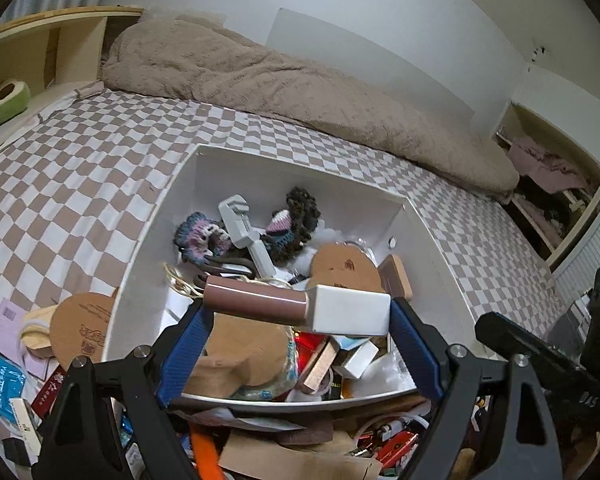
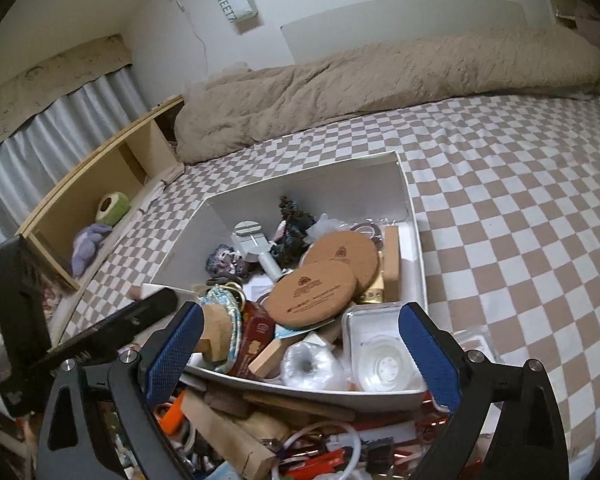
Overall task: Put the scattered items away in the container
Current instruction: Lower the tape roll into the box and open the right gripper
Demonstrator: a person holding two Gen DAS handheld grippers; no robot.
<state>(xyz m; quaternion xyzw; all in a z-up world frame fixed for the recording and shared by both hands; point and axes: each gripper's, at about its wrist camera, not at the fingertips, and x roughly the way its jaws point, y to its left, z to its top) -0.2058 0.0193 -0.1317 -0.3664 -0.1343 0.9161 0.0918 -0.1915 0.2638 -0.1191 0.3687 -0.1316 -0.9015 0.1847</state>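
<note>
On the checkered bed (image 1: 80, 168) sits the white container (image 1: 204, 176), near its front edge. Over it, my left hand-held gripper (image 1: 296, 312) clamps a lip gloss tube (image 1: 296, 306) crosswise; my right hand-held gripper (image 2: 300, 340) gapes wide, empty.

My view of a home bedroom, checkered bed sheet (image 2: 500, 208), beige duvet (image 2: 380, 80) by the wall, wooden shelf (image 2: 100, 184), curtain (image 2: 60, 128)

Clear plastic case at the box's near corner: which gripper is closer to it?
Right. The right gripper stands open right over the clear case; the left gripper is off to the side, clamped on a lip gloss.
</note>
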